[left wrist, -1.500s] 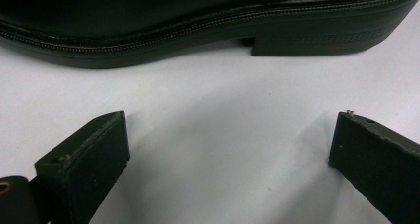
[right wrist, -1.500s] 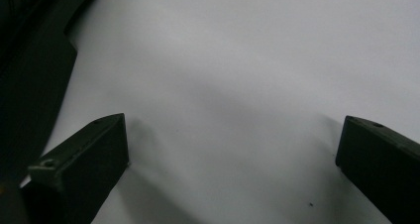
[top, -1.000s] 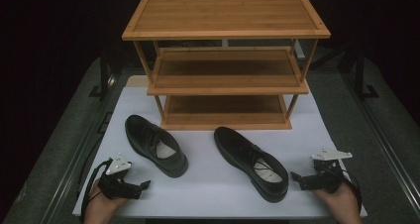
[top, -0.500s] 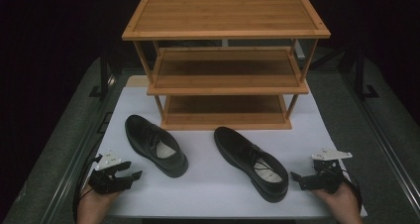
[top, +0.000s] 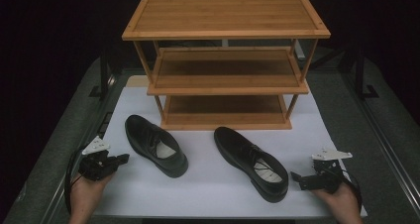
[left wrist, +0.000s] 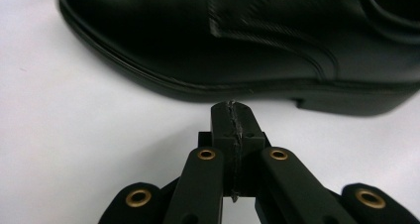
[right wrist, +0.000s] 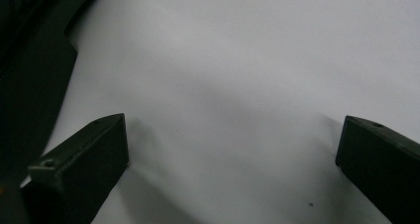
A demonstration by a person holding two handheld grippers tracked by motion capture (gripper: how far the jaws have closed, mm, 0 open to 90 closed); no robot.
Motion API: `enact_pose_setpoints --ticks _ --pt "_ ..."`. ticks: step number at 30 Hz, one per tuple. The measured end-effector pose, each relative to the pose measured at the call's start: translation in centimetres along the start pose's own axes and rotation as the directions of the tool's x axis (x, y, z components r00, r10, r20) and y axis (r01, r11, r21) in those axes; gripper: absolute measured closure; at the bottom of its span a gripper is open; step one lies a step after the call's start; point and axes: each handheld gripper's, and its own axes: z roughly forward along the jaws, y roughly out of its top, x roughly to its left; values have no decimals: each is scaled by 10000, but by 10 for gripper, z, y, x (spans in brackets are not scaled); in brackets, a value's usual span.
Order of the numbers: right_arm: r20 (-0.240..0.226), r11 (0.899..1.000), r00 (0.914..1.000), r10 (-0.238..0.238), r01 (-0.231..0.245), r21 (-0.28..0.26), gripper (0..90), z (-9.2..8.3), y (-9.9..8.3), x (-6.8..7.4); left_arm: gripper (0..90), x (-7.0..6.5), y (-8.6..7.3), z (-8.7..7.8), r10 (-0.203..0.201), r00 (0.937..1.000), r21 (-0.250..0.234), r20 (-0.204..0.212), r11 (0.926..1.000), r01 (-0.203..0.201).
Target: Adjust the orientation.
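Two black dress shoes lie on the white tabletop (top: 208, 199) in front of a three-tier wooden shoe rack (top: 225, 60), and the risks run from one side to the other.

At the far left, the left tool (top: 121, 158) sits in the person's hand just beside the left shoe (top: 156, 145), apart from it. Its jaws have just been closing and now meet flat against each other with nothing between them; the left gripper view shows the joined tips (left wrist: 233, 120) aimed at the shoe's sole edge near the heel. Clenched like this, it cannot take the shoe. Pushed forward as it is, I judge it would only shove the shoe sideways across the smooth sheet, perhaps turning it toward the rack's lower legs. It would have to spread first, and a bite on the thin sole rim alone would likely slip.

Toward the middle, the right shoe (top: 251, 163) lies toe-forward at a slant, well apart from its mate.

At the right, the right tool (top: 295, 177) rests low with its jaws standing wide and empty, close behind that shoe's heel. Its own view shows bare sheet between the pads (right wrist: 89, 149), the shoe (right wrist: 29, 60) off to one side. Closing there would pinch nothing, or drag the sheet.
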Motion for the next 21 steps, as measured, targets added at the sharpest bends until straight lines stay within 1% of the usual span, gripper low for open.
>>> enact_pose_setpoints --ticks 2,5,8,12,13,14,15,19,20,21 --pt "-7 10000 10000 25 -25 13 0 0 0 0 900 8 9 0 -75 9997 -95 -217 9999 73" --pt "-8 10000 10000 28 -27 12 0 0 0 0 900 17 19 1 -119 9993 -196 -342 9997 113" --pt "-13 10000 10000 40 -40 17 0 0 0 0 900 24 29 4 -54 9984 -299 -555 9995 37" --pt "-15 10000 10000 20 -20 9 0 0 0 0 900 35 40 9 -43 9976 -361 -689 9993 18" --pt "-12 10000 10000 20 -20 14 0 0 0 0 900 35 40 9 -43 9976 -361 -689 9993 18" --pt "-14 10000 10000 28 -28 -5 0 0 0 0 900 40 46 11 -18 9970 -363 -769 9993 -10" --pt "-14 10000 10000 28 -28 -5 0 0 0 0 900 40 46 11 -18 9970 -363 -769 9993 -10" --pt "-18 10000 10000 35 -35 -4 0 0 0 0 900 56 61 22 104 9956 -329 -935 9994 -136" --pt "-18 10000 10000 31 -31 -5 0 0 0 0 900 59 64 24 60 9952 -342 -972 9994 -93" --pt "-18 10000 10000 31 -31 -5 0 0 0 0 900 59 64 24 60 9952 -342 -972 9994 -93"
